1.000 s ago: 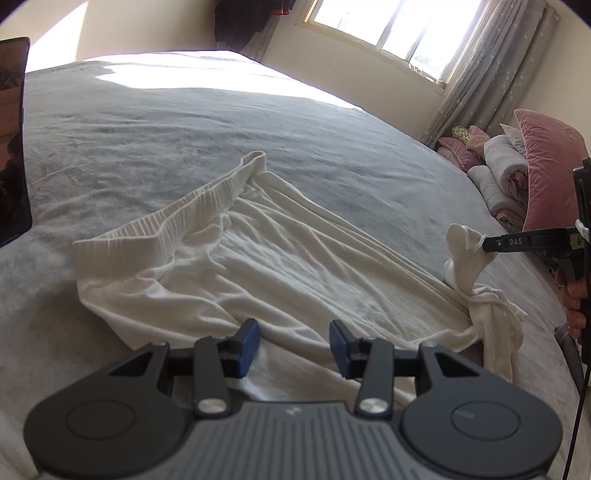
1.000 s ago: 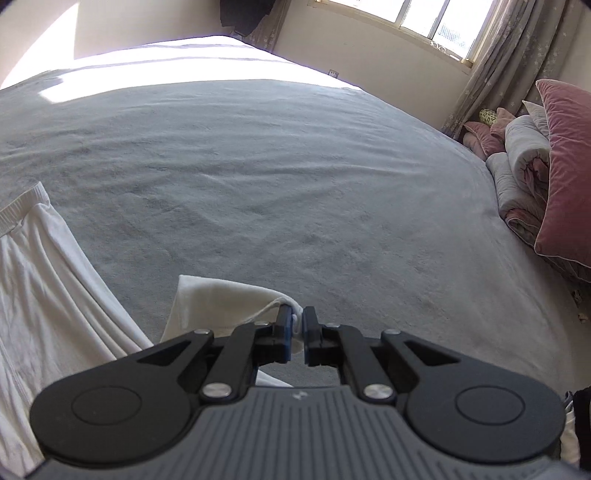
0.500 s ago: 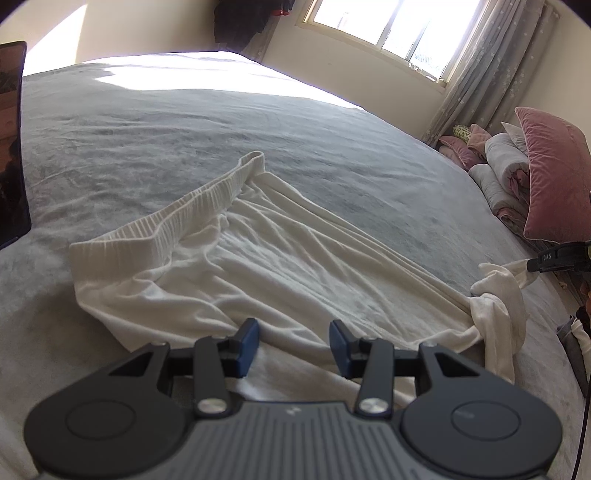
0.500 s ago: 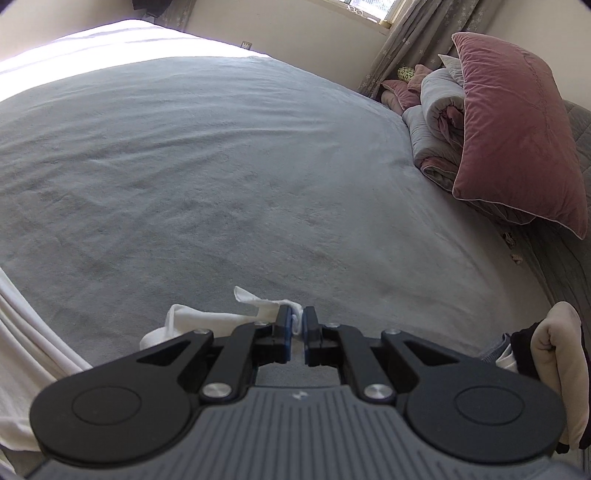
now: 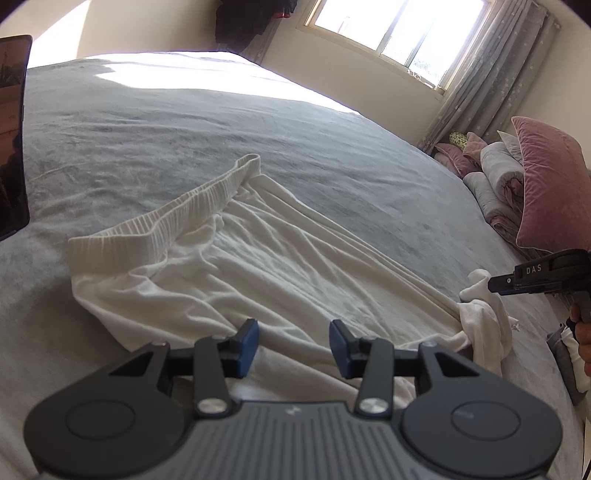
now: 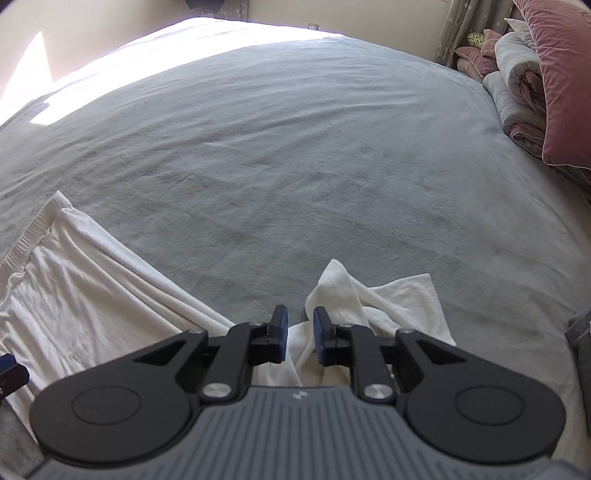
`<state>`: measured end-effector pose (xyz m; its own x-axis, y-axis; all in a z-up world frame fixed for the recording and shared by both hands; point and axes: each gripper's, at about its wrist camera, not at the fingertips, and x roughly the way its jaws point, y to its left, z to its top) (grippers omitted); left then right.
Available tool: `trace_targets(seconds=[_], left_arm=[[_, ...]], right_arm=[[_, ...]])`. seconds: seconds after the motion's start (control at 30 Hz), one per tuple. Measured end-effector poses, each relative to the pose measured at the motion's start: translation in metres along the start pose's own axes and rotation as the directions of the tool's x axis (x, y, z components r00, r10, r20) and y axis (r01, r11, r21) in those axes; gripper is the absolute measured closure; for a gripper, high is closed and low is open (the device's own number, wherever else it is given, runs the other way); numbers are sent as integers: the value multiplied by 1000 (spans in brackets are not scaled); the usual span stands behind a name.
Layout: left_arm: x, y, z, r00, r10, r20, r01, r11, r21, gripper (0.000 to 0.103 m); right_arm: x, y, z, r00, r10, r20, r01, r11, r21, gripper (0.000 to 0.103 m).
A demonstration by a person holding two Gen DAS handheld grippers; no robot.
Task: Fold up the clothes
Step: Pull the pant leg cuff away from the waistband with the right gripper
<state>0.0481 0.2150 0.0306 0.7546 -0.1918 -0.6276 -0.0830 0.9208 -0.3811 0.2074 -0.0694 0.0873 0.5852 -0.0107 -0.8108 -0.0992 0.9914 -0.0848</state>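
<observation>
Seeing grey bed (image 6: 295, 147) under a sunlit window (image 5: 402, 33) | white pants (image 5: 229, 266) spread out | my left gripper (image 5: 293, 341) wide open, empty | right gripper (image 6: 300, 334) slightly parted, holding nothing

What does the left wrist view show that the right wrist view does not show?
Only the left wrist view shows the window, the dark screen at the left edge, the whole waistband, and the right gripper from the side beside the bunched leg end.

Only the right wrist view shows the right gripper's jaws slightly apart above the crumpled end.

Both show the white pants, the grey bedspread and the pink pillow.
</observation>
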Motion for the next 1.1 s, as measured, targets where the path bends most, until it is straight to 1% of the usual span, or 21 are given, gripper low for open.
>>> trace_targets(seconds=[0.03, 0.07, 0.1, 0.27, 0.3, 0.33, 0.37, 0.43, 0.6, 0.77, 0.8, 0.87, 0.97, 1.1], left_arm=[[0, 0, 0, 1000, -1, -2, 1, 1000, -2, 60], [0, 1, 0, 1000, -2, -3, 2, 1000, -4, 60], [0, 2, -1, 1000, -5, -5, 5, 1000, -7, 60], [-1, 6, -1, 1000, -14, -10, 14, 1000, -18, 60], [-1, 6, -1, 1000, -15, -11, 15, 1000, -18, 60], [-1, 7, -1, 1000, -16, -12, 15, 1000, -18, 60], [0, 7, -1, 1000, -15, -13, 15, 1000, -15, 60], [0, 6, -1, 1000, -13, -15, 13, 1000, -7, 60], [1, 9, -2, 1000, -12, -18, 13, 1000, 1, 60], [-2, 13, -4, 1000, -16, -16, 16, 1000, 5, 60], [-3, 13, -5, 1000, -17, -15, 17, 1000, 7, 60], [-5, 15, -7, 1000, -19, -12, 19, 1000, 15, 60], [-9, 17, -10, 1000, -20, -8, 20, 999, 26, 60], [-13, 19, -13, 1000, -15, -4, 15, 999, 33, 60]], right_arm=[[2, 6, -2, 1000, 6, -7, -6, 1000, -14, 79], [4, 12, -5, 1000, 6, -12, -7, 1000, -29, 71], [6, 18, -7, 1000, 6, -17, -7, 999, -44, 66], [17, 30, -15, 999, -30, -31, 27, 996, -90, 66], [19, 31, -17, 998, -44, -33, 41, 994, -98, 68], [21, 32, -19, 998, -59, -35, 55, 993, -105, 73], [21, 32, -21, 996, -79, -31, 75, 990, -117, 87], [17, 28, -23, 996, -84, -14, 82, 990, -117, 91], [-7, 17, -27, 995, -99, 30, 101, 992, -79, 93], [-40, -4, -35, 993, -98, 70, 99, 995, -8, 94], [-46, -9, -39, 992, -95, 79, 95, 995, 7, 95], [-59, -18, -48, 991, -96, 97, 92, 995, 38, 102], [-76, -31, -62, 989, -90, 118, 81, 994, 77, 102], [-86, -42, -81, 989, -90, 114, 79, 992, 100, 102]])
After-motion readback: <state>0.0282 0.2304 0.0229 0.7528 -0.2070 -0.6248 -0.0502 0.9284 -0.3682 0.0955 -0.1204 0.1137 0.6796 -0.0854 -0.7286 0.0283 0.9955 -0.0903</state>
